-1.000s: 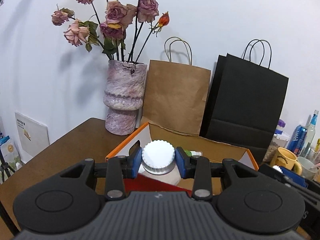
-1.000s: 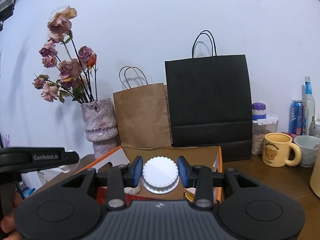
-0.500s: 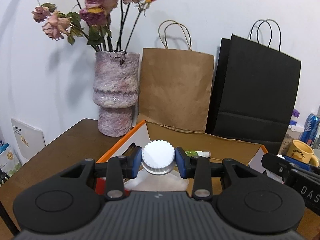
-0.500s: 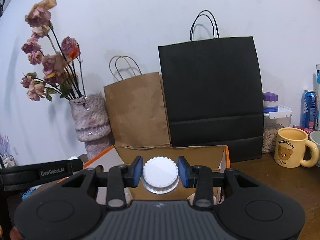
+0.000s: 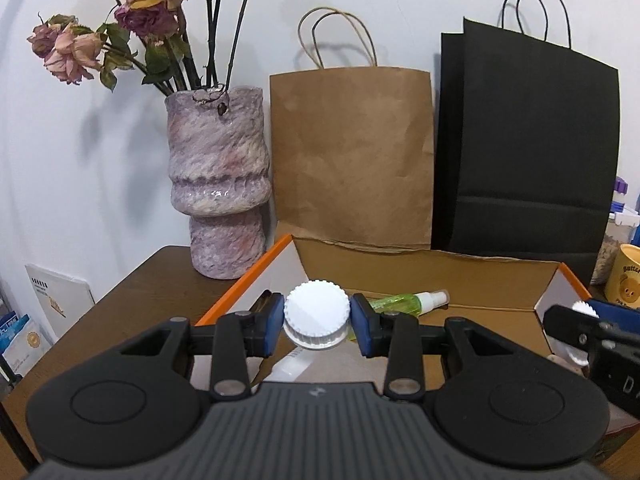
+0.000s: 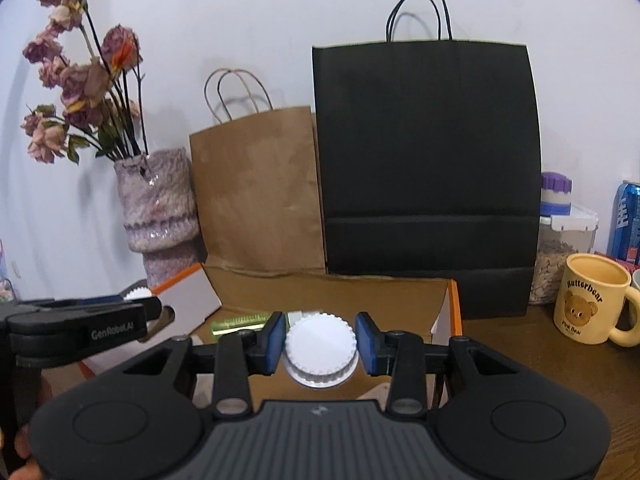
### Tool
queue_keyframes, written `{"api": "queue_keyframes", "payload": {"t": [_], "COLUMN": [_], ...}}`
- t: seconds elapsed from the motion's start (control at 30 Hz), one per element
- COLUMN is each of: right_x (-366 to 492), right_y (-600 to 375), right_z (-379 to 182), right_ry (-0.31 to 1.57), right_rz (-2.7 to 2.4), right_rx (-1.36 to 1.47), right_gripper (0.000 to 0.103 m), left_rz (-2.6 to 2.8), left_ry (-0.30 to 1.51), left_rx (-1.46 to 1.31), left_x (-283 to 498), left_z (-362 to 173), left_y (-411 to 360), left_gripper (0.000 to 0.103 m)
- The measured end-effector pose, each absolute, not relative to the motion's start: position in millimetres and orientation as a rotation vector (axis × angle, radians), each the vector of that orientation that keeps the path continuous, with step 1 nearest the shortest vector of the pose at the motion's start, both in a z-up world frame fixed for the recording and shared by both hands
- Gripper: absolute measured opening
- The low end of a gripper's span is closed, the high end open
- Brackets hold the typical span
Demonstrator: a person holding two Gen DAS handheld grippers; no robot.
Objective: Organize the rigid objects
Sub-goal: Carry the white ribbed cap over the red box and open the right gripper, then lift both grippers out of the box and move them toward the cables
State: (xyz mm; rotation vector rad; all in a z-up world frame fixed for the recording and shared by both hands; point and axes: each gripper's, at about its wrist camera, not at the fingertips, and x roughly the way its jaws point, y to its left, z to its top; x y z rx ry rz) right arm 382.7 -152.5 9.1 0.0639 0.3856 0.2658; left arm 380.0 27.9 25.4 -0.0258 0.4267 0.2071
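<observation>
A white ribbed bottle cap (image 5: 316, 309) is pinched between the blue-padded jaws of the left gripper (image 5: 317, 322), above the near part of an open cardboard box (image 5: 420, 268) with orange edges. A second white ribbed cap (image 6: 320, 344) is pinched likewise by the jaws of the right gripper (image 6: 321, 342), over the same box. What lies below each cap is largely hidden by the gripper body. Inside the box a green spray bottle (image 5: 404, 303) with a white nozzle is seen lying on its side. On the side of the left gripper, as seen from the right wrist, "GenRobot.AI" can be read. Behind the box a brown paper bag (image 5: 352, 156) and a black paper bag (image 6: 426, 168) are stood against the white wall. To the left of them a mottled purple vase (image 5: 218, 180) with dried roses (image 5: 136, 4) is set on the dark wooden counter (image 5: 136, 292). To the right of the box a yellow mug (image 6: 592, 300) printed "Butterbear" with a bear face is placed; behind it stand a clear lidded container of seeds (image 6: 560, 256), a purple-topped jar (image 6: 555, 194) and a blue can (image 6: 626, 220), whose lettering cannot be read.
</observation>
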Motion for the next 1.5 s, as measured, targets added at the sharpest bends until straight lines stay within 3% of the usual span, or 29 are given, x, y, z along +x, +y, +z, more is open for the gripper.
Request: {"api": "queue_keyframes", "payload": {"t": [0.37,0.4,0.47,0.5,0.53,0.57,0.63,0.77,1.5], "right_x": [384,385,386,387,387,387,386,386,342], "right_y": [-149,-149,-150,-150,-151,-153,-155,-158,-180], "right_z": [4,4,3,3,3,3,4,5,29], "right_ry": [0.415,0.422,0.431,0.436,0.441,0.438,0.421,0.412,0.351], "right_rz": [0.264,0.260,0.244,0.234,0.222,0.211,0.186,0.167,0.144], "right_rx": [0.027,0.024,0.026,0.027,0.030,0.035,0.040,0.051,0.062], "right_gripper": [0.038,0.038,0.039,0.043,0.057,0.075,0.095,0.103,0.103], "left_rz": [0.185,0.183,0.177,0.185,0.194,0.200,0.197,0.216,0.266], "left_ry": [0.426,0.426,0.425,0.418,0.404,0.391,0.384,0.384,0.378], "left_rx": [-0.022,-0.022,-0.029,-0.028,-0.021,-0.014,-0.019,-0.027,-0.048], "left_x": [379,379,380,379,377,376,374,375,324], "left_z": [25,24,24,25,25,26,28,29,40], "left_y": [29,29,31,31,29,28,28,30,31], "left_gripper": [0.038,0.040,0.063,0.081,0.090,0.091,0.103,0.103,0.103]}}
